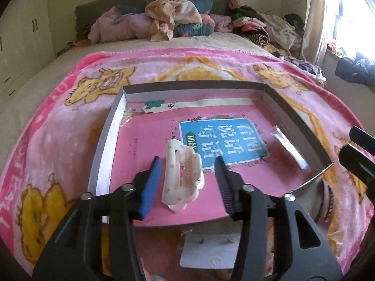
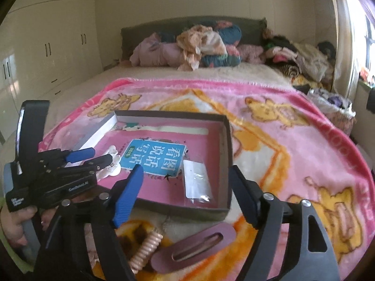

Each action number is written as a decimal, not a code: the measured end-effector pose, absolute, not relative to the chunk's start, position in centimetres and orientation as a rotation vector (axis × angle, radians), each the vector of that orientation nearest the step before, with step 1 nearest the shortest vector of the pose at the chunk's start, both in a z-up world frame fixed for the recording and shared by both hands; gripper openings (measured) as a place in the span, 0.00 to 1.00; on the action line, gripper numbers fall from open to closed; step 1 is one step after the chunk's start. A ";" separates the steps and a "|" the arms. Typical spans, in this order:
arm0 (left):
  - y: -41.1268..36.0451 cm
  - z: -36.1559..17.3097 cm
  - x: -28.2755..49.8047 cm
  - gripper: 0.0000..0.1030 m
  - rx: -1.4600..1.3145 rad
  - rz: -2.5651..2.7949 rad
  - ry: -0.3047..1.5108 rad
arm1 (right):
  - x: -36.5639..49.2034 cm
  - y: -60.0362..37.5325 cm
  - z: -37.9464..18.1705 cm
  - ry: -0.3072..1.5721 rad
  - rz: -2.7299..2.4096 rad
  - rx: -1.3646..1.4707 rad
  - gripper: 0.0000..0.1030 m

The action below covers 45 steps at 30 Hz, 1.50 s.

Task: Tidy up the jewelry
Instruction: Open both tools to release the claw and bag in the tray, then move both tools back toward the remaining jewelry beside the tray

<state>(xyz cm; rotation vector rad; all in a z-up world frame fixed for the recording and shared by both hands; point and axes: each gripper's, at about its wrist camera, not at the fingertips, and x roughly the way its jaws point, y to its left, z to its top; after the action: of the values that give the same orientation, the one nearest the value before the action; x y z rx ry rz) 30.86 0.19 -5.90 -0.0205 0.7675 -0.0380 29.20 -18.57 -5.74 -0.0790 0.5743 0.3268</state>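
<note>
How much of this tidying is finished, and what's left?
Done: a clear plastic packet lies in the shallow cardboard box. In hand: a cream hair claw clip stands there between the open left gripper. Left: a mauve oval barrette and pink spiral hair tie on the blanket.

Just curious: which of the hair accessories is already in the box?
The white claw clip, between the left gripper's open fingers. The mauve barrette and pink coil tie lie outside.

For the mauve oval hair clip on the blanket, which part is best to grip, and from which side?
Probably across its two long edges near the middle, coming from above. The mauve oval hair clip lies flat and narrow on the blanket, just under the open right gripper.
</note>
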 end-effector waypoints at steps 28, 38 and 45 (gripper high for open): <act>-1.3 0.0 18.8 0.85 -0.072 -0.068 0.548 | 18.4 -21.4 -4.9 0.460 0.317 -0.108 0.89; -2.2 -1.1 15.8 0.87 -0.048 -0.105 0.556 | 15.4 -21.3 -6.2 0.470 0.345 -0.111 0.89; -2.8 -2.7 14.6 0.87 -0.021 -0.121 0.588 | 14.5 -21.9 -7.9 0.508 0.349 -0.097 0.89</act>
<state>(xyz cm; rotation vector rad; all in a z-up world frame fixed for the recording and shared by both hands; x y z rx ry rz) 14.61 -2.75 -2.66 -0.0209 0.5876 -0.1208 14.50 -21.94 -7.88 -0.0969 0.5076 0.3486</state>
